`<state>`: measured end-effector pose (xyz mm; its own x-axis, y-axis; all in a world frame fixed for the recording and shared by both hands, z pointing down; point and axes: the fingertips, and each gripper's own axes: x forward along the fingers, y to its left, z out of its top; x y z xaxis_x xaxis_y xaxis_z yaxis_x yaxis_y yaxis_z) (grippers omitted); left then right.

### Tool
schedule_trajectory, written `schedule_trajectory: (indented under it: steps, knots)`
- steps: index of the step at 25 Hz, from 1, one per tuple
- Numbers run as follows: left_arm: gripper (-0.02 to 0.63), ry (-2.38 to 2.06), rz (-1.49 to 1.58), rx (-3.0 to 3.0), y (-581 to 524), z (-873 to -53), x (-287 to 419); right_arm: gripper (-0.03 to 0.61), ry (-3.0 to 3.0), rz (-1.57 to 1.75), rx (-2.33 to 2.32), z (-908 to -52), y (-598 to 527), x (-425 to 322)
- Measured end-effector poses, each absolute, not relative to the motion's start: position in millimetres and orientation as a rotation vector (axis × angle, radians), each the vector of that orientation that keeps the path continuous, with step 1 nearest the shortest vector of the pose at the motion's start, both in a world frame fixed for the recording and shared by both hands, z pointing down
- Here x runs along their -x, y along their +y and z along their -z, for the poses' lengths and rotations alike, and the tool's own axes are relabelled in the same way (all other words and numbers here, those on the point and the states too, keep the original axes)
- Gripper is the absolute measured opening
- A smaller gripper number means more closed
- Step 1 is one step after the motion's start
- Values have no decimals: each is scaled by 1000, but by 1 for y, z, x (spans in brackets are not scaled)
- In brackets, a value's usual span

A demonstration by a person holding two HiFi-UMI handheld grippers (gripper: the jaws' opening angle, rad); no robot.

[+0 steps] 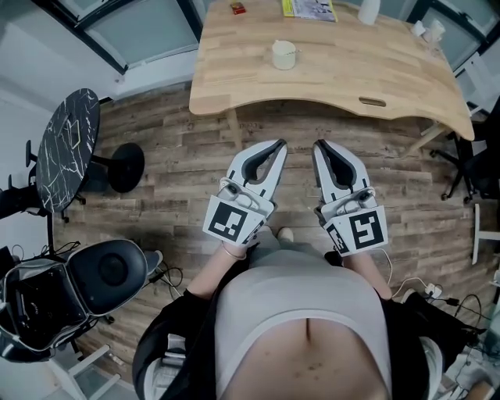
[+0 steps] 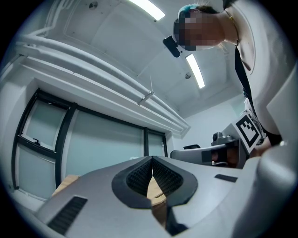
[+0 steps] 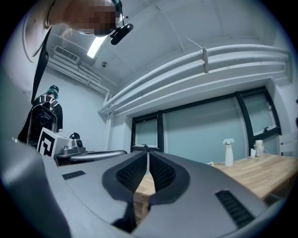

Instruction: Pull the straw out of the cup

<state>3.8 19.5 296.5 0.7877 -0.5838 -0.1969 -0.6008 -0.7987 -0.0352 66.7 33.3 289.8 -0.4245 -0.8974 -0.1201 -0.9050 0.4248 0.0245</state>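
Note:
A cream cup (image 1: 283, 55) stands on the wooden table (image 1: 336, 74), well ahead of both grippers. Its straw is too small to make out in the head view. My left gripper (image 1: 279, 145) and right gripper (image 1: 319, 145) are held side by side close to the person's body, above the plank floor and short of the table's near edge. Both are shut with nothing between the jaws. In the left gripper view the jaws (image 2: 152, 158) meet tip to tip and point up at windows and ceiling. The right gripper view shows the same shut jaws (image 3: 147, 153).
A red item (image 1: 237, 8), a yellow booklet (image 1: 308, 8) and a white bottle (image 1: 369, 11) lie at the table's far edge. A white vase (image 3: 228, 158) stands on it. A black marble side table (image 1: 69, 148) and a black chair (image 1: 109, 269) are at the left; an office chair (image 1: 476, 164) is at the right.

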Motion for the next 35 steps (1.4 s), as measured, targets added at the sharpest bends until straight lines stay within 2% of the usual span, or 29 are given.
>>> schedule_trajectory:
  steps: [18, 35]
  knots:
    - [6, 987, -274, 2863, -11, -301, -13, 35, 2583, -141, 1599, -294, 1, -76]
    - [6, 933, -282, 2889, -163, -301, -22, 35, 2565, -137, 1672, -296, -144, -85]
